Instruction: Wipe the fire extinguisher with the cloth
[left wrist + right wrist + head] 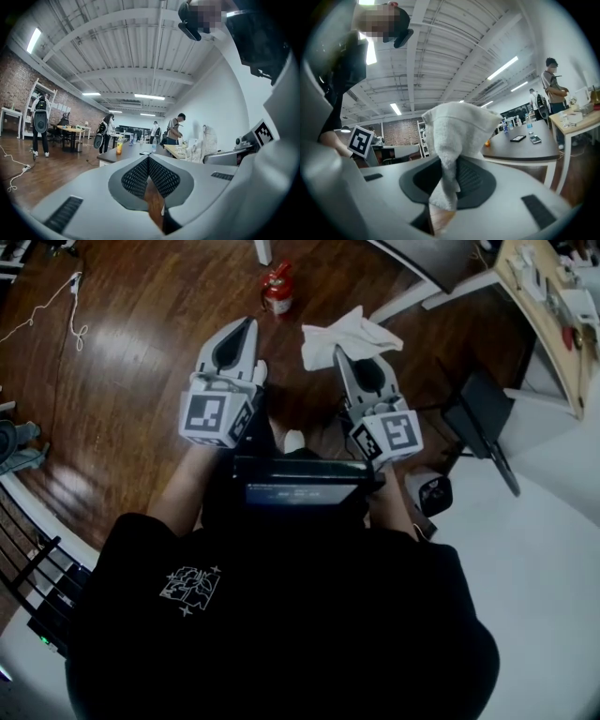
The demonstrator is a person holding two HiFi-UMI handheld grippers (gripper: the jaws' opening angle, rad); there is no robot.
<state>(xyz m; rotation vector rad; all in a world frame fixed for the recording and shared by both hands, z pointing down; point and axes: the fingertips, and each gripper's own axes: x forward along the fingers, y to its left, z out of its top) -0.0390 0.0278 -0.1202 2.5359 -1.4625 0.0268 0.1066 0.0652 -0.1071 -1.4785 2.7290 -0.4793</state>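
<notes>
A small red fire extinguisher (pixel 277 289) stands on the wooden floor ahead of me, apart from both grippers. My right gripper (pixel 341 353) is shut on a white cloth (pixel 348 336), which flops over its tip; in the right gripper view the cloth (pixel 452 140) is pinched between the jaws and blocks the middle. My left gripper (pixel 249 324) is shut with nothing in it, its tip pointing toward the extinguisher. In the left gripper view its jaws (pixel 148 160) meet at the tip. Both gripper views look up at the room, and neither shows the extinguisher.
Dark wooden floor (pixel 150 343) lies ahead, with a white cable (pixel 66 310) at the left. A desk's white legs (pixel 422 296) and a black device (pixel 483 418) stand at the right. Dark tables (pixel 520 145) and several people (pixel 176 129) fill the room beyond.
</notes>
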